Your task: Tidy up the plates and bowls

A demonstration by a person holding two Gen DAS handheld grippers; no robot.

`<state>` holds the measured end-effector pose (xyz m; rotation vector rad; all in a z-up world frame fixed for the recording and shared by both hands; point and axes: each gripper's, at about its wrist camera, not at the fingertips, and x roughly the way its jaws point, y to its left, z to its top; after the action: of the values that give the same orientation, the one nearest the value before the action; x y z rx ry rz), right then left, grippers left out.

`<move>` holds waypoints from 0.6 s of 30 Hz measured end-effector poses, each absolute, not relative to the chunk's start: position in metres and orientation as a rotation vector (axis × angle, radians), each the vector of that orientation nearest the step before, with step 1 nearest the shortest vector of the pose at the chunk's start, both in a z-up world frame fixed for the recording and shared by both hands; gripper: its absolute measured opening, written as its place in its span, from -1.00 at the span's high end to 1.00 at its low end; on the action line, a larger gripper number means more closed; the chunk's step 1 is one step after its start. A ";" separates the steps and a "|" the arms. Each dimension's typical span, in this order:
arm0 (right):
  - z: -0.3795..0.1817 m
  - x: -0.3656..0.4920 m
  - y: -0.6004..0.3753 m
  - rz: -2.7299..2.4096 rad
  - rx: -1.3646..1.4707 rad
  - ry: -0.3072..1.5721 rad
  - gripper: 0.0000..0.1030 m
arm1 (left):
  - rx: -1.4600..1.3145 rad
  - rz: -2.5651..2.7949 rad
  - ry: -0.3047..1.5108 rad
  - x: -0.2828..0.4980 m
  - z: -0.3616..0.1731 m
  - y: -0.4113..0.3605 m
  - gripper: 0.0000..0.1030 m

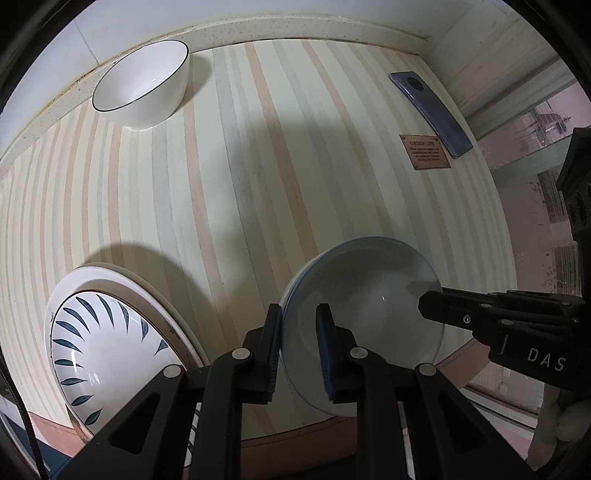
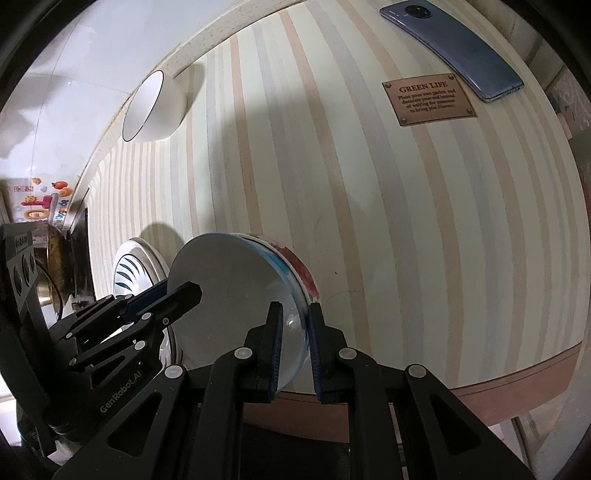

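Note:
A grey-white bowl [image 1: 364,325] with a blue and red outside [image 2: 295,269] sits near the table's front edge. My left gripper [image 1: 299,321] is shut on its left rim. My right gripper [image 2: 295,317] is shut on its right rim; it also shows in the left wrist view [image 1: 436,302]. My left gripper shows in the right wrist view [image 2: 177,291]. A white plate with a blue leaf pattern [image 1: 107,354] lies on a larger white plate [image 1: 122,280] left of the bowl. A white bowl with a dark rim [image 1: 144,81] stands at the back left.
A striped cloth covers the table [image 1: 258,166]. A blue phone [image 1: 432,110] lies at the back right, next to a brown "GREEN LIFE" label [image 1: 424,151]. A stone ledge [image 1: 258,29] and wall bound the back. A stove with a pan [image 2: 59,266] lies left of the table.

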<state>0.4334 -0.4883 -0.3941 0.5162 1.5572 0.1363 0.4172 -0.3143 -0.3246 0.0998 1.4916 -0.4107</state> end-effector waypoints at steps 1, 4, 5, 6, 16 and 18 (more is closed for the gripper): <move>-0.394 0.434 -0.488 0.138 0.512 1.557 0.70 | 0.102 -0.410 1.490 0.417 -0.325 -0.314 0.68; -0.393 0.434 -0.490 0.142 0.523 1.560 0.70 | 0.097 -0.409 1.491 0.418 -0.323 -0.312 0.68; -0.393 0.433 -0.491 0.141 0.534 1.562 0.70 | 0.093 -0.410 1.490 0.418 -0.322 -0.312 0.68; -0.392 0.433 -0.492 0.141 0.542 1.562 0.70 | 0.089 -0.410 1.487 0.418 -0.319 -0.311 0.68; -0.345 0.474 -0.499 0.211 0.613 1.449 0.19 | -0.107 -0.367 1.357 0.472 -0.261 -0.259 0.49; -0.337 0.498 -0.491 0.243 0.618 1.405 0.17 | -0.157 -0.323 1.330 0.497 -0.260 -0.242 0.49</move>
<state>0.4977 -0.4912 -0.3372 0.6178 1.4048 0.2433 0.4968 -0.2419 -0.2605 -0.1573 1.3302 -0.3229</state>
